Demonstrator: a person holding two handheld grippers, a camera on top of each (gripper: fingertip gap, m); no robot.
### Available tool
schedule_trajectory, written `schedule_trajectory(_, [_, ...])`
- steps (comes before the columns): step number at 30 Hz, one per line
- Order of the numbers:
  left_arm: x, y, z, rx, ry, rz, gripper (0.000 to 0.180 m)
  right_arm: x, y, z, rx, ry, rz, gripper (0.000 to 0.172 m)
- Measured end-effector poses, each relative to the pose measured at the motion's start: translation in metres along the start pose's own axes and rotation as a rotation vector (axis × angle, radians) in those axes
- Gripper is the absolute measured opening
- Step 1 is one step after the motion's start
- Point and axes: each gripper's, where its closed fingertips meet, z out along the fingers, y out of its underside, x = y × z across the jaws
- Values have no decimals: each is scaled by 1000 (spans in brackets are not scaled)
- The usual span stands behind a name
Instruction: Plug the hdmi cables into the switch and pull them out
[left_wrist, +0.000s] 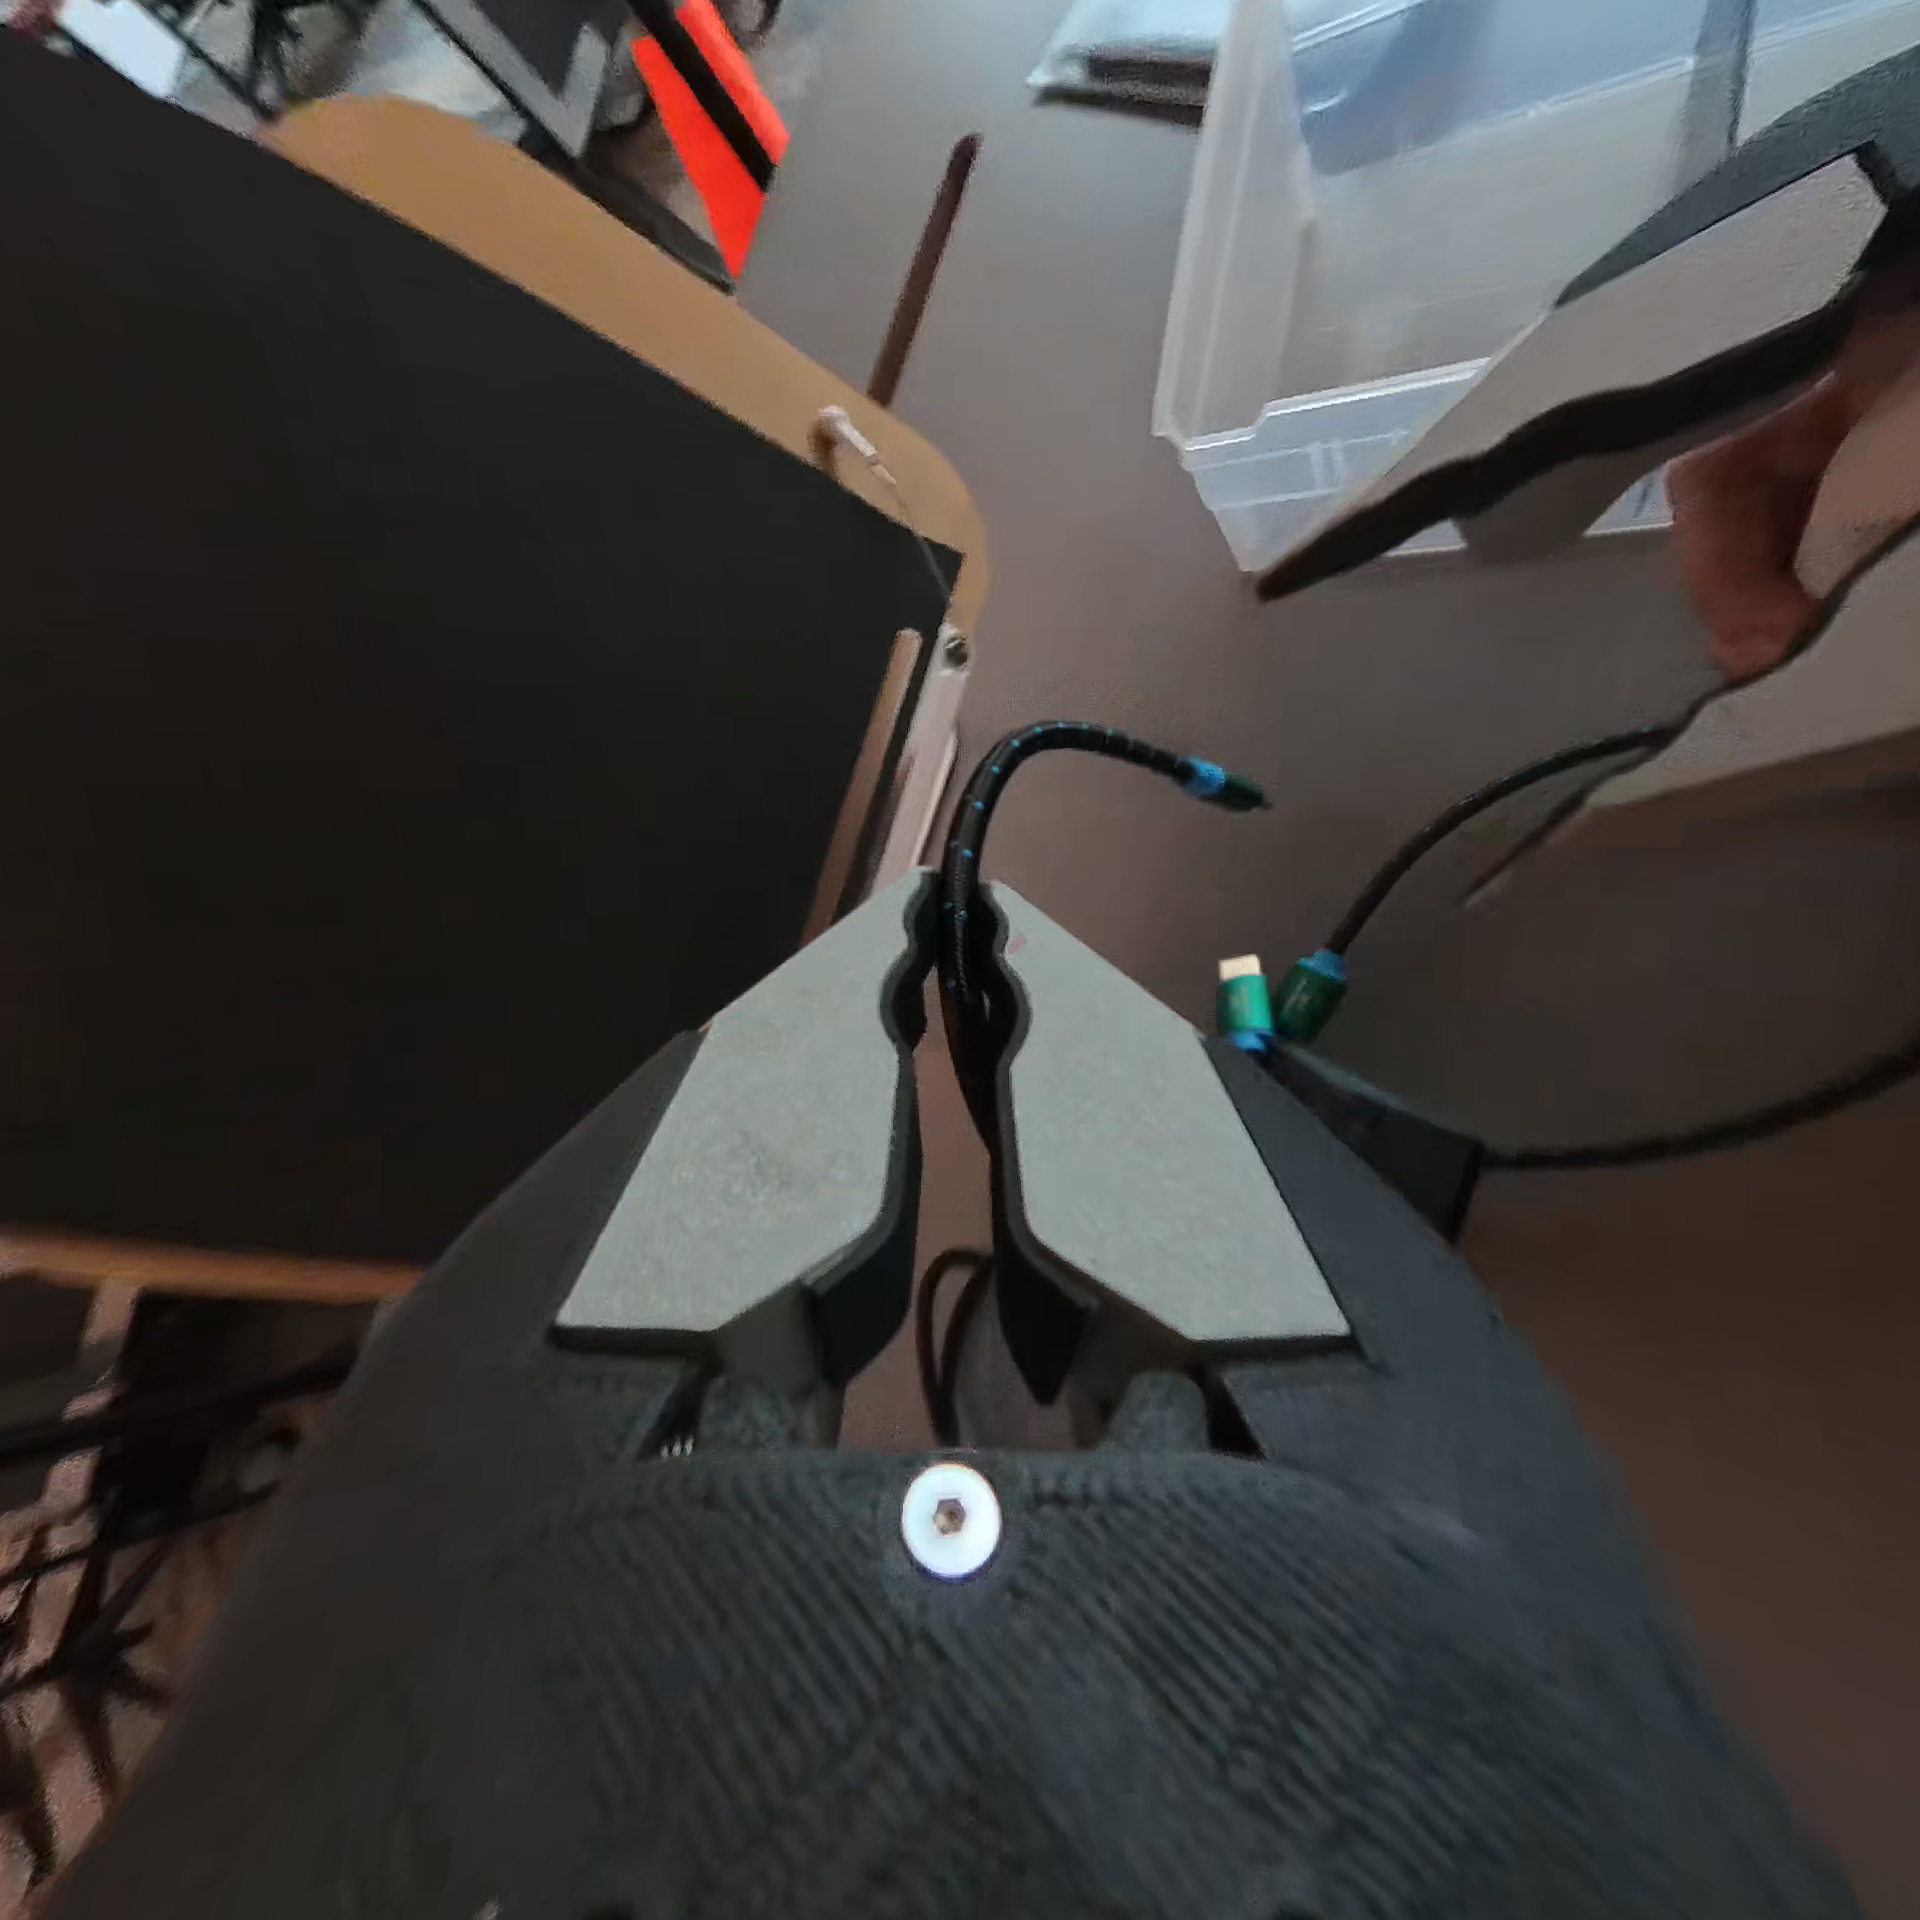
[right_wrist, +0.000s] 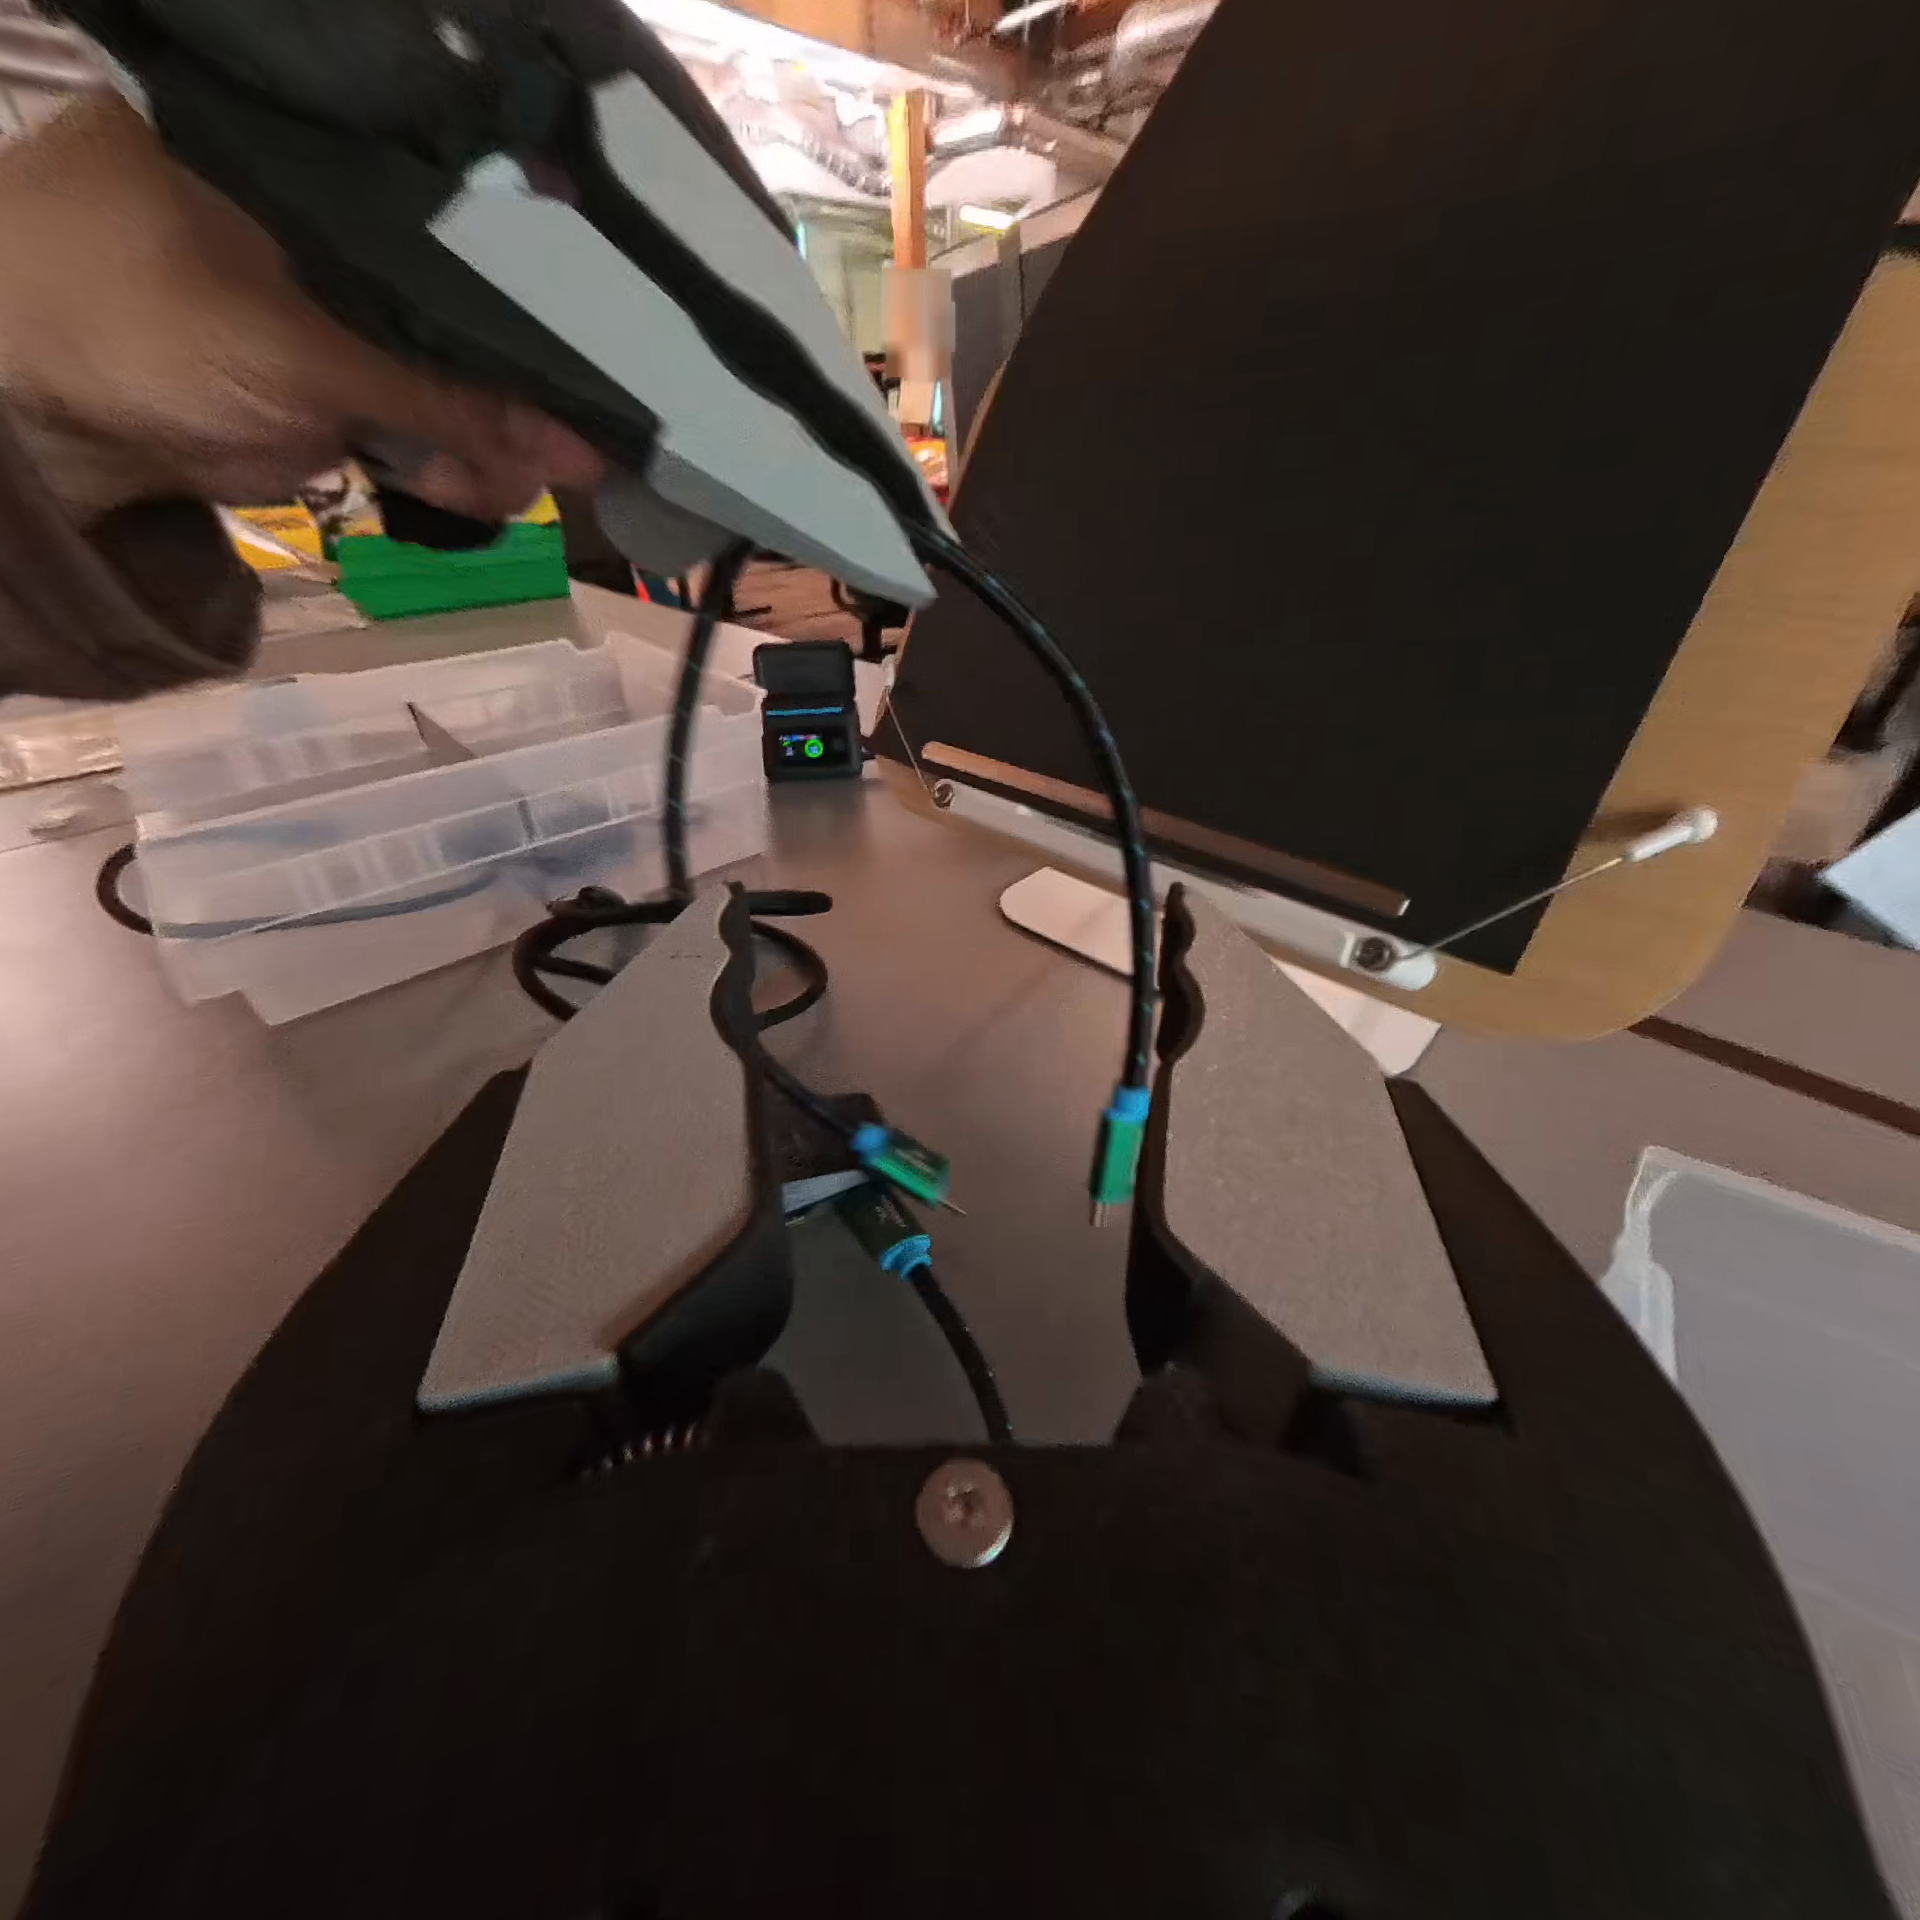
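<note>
Left wrist view, braided cable (left_wrist: 961, 935) pinched between jaws, plug (left_wrist: 1221, 787) beyond.

- We see the left gripper (left_wrist: 961, 914) with its pads pinched tight on a black braided cable (left_wrist: 1049, 753) flecked with blue
- Beyond the fingertips this cable arches up and right, ending in a blue and green plug (left_wrist: 1221, 784) in the air
- Two more green plugs (left_wrist: 1283, 997) lie side by side on the brown table (left_wrist: 1091, 520), just right of our fingers
- A black panel (left_wrist: 416, 727) fills the left; a clear plastic bin (left_wrist: 1299, 364) stands top right
- The right gripper (left_wrist: 1662, 343) shows at the upper right edge, a hand (left_wrist: 1756, 540) on it
</note>
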Motion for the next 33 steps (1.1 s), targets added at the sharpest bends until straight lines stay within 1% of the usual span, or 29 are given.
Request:
schedule_trajectory(3, [13, -10, 22, 61, 46, 28, 4, 1, 7, 4, -31, 6, 17, 76])
schedule_trajectory(5, [16, -16, 28, 85, 73, 3, 4, 3, 14, 7, -70, 11, 32, 77])
schedule_trajectory(6, [16, -16, 30, 85, 88, -35, 10, 4, 18, 9, -91, 5, 42, 76])
schedule_trajectory(8, [13, -14, 27, 79, 106, -124, 43, 4, 25, 11, -125, -4, 60, 76])
schedule_trajectory(9, [12, -11, 22, 82, 108, -153, 54, 4, 28, 12, -137, -5, 66, 74])
schedule_trajectory(10, [9, -7, 15, 86, 97, -169, 60, 3, 32, 13, -156, -11, 69, 72])
schedule_trajectory(12, [6, 6, 0, 77, 54, -177, 65, 0, 42, 17, -201, -34, 75, 71])
schedule_trajectory(14, [7, 27, -14, 34, 10, -160, 73, -8, 54, 22, -260, -80, 81, 67])
schedule_trajectory(15, [7, 39, -20, 4, -19, -162, 74, -11, 63, 24, -304, -96, 79, 68])
schedule_trajectory(17, [8, 61, -29, -37, -53, -223, 68, -17, 81, 29, -385, -116, 70, 71])
schedule_trajectory(19, [22, 76, -35, -38, -3, -297, 68, -20, 97, 32, -457, -117, 64, 76])
schedule_trajectory(21, [41, 92, -39, -52, 41, -329, 71, -21, 106, 34, -493, -113, 51, 76])
schedule_trajectory(24, [73, 109, -34, -63, 55, -279, 73, -18, 102, 33, -470, -96, 66, 71])
schedule_trajectory(26, [97, 116, -22, -71, 84, -237, 76, -12, 96, 31, -447, -79, 99, 72])
schedule_trajectory(29, [125, 120, 4, -69, 119, -154, 81, 6, 94, 28, -427, -12, 125, 72])
schedule_trajectory(31, [135, 129, 21, -94, 96, -60, 82, 15, 96, 27, -423, 28, 141, 72])
schedule_trajectory(33, [139, 142, 36, -143, 43, 54, 84, 21, 97, 26, -424, 52, 157, 73])
